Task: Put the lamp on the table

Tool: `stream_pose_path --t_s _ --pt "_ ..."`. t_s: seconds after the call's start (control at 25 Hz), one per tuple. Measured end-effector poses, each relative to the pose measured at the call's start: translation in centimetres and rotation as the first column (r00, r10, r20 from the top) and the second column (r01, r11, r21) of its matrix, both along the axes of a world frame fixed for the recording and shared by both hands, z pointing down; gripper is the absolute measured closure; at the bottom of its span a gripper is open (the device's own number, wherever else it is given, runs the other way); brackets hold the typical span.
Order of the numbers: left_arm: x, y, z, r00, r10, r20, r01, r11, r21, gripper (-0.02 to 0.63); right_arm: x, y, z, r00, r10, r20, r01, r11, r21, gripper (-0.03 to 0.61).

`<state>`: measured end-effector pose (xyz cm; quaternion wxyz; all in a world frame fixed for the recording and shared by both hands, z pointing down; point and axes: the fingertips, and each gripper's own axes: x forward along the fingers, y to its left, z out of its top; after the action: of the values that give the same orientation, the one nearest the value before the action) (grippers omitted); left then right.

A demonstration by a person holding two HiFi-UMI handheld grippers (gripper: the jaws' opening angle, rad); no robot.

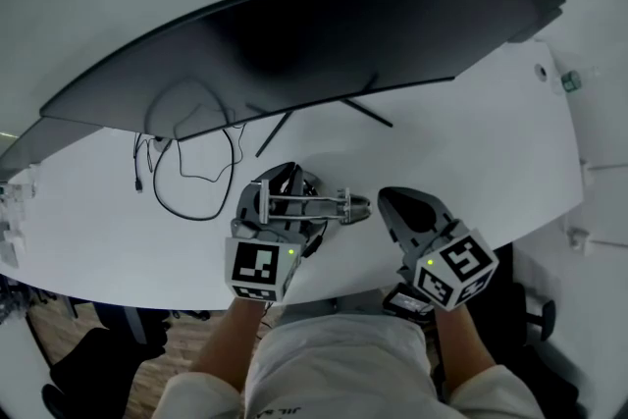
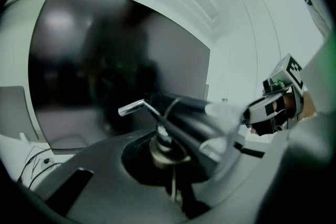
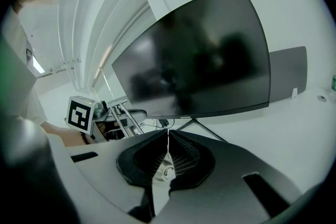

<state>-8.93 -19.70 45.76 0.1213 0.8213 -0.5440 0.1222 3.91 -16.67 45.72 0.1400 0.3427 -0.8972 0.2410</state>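
Note:
The lamp, a folded desk lamp with thin metal arms and a dark head, hangs just over the front part of the white table. My left gripper is shut on it. In the left gripper view the lamp's dark tube and a metal rod stick out from between the jaws of the left gripper. My right gripper stands to the right of the lamp, apart from it. In its own view the right gripper is shut with nothing in it, and the lamp's arms show at the left.
A wide curved monitor on thin legs spans the back of the table. Black cables loop on the table left of the lamp. The table's front edge runs just under both grippers, with the person's body right behind it.

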Motion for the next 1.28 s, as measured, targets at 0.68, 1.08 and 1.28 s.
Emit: stream_pose_path --t_s 0.68,1.08,1.28 --pt "0.4 -1.2 2.2 1.0 0.003 -0.005 -0.003 1.0 -0.02 0.595 0.7 0.3 1.1 1.0 0.026 -0.011 -0.026 0.999 -0.025 0.546" --pt "0.8 -1.6 2.5 1.0 0.01 0.0 -0.01 1.0 -0.025 0.595 0.7 -0.1 1.5 0.999 0.028 -0.018 -0.028 0.999 -0.033 0.546" --pt "1.1 -1.6 2.7 1.0 0.017 0.012 -0.016 0.999 -0.027 0.594 0.7 -0.1 1.6 0.999 0.028 -0.016 -0.028 0.999 -0.034 0.546"
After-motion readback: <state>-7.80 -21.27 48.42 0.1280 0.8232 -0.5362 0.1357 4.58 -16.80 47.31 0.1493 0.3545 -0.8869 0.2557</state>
